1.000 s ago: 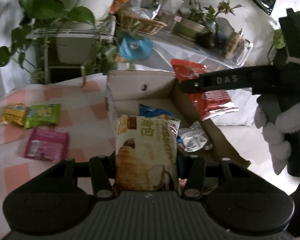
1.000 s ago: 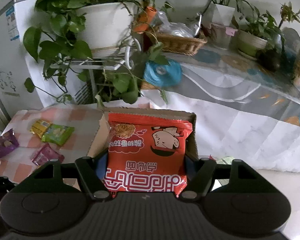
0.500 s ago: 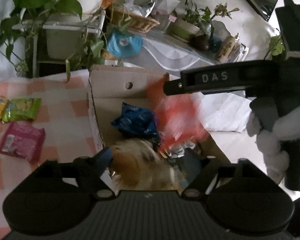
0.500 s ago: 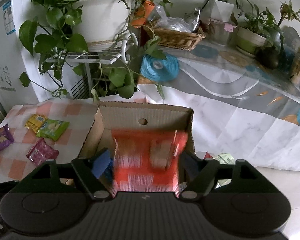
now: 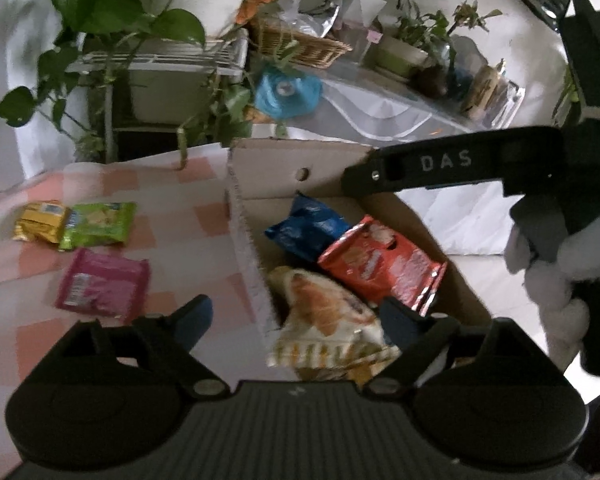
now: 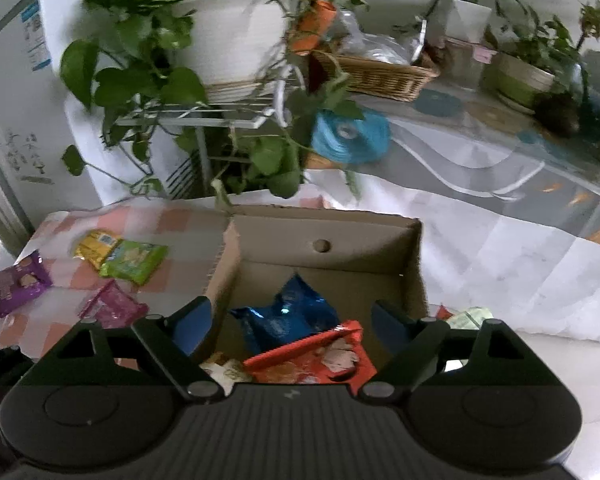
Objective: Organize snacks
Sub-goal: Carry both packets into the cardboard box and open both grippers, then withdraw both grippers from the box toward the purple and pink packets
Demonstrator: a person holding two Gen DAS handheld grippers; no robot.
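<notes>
Both claws hang over the cardboard box point(image 6: 328, 232), tilted down into it, which is the sensible spot for letting packets fall where the snacks are being gathered. The left claw point(image 5: 296, 316) has its jaws opening wide; the croissant packet point(image 5: 324, 320) lies in the box between and just below its fingers, touched by neither pad as far as the left wrist view shows, so it holds nothing. The right claw point(image 6: 290, 316) is likewise opening, and the red noodle packet point(image 6: 312, 356) sits loose in the box just under it, leaning on the blue packet point(image 6: 284, 316) ahead of the fingers (nothing pinched there either).

In the left view the red noodle packet point(image 5: 384, 268) lies ahead and to the right of the left claw, beside the blue packet point(image 5: 308, 228).

Out on the checked counter point(image 5: 172, 216), well to the left of both claws, wait the pink packet point(image 5: 104, 284), the green packet point(image 5: 96, 224), the yellow packet point(image 5: 40, 220) and, seen from the right wrist only, a purple packet point(image 6: 18, 282). By my reckoning those are next for the box.
</notes>
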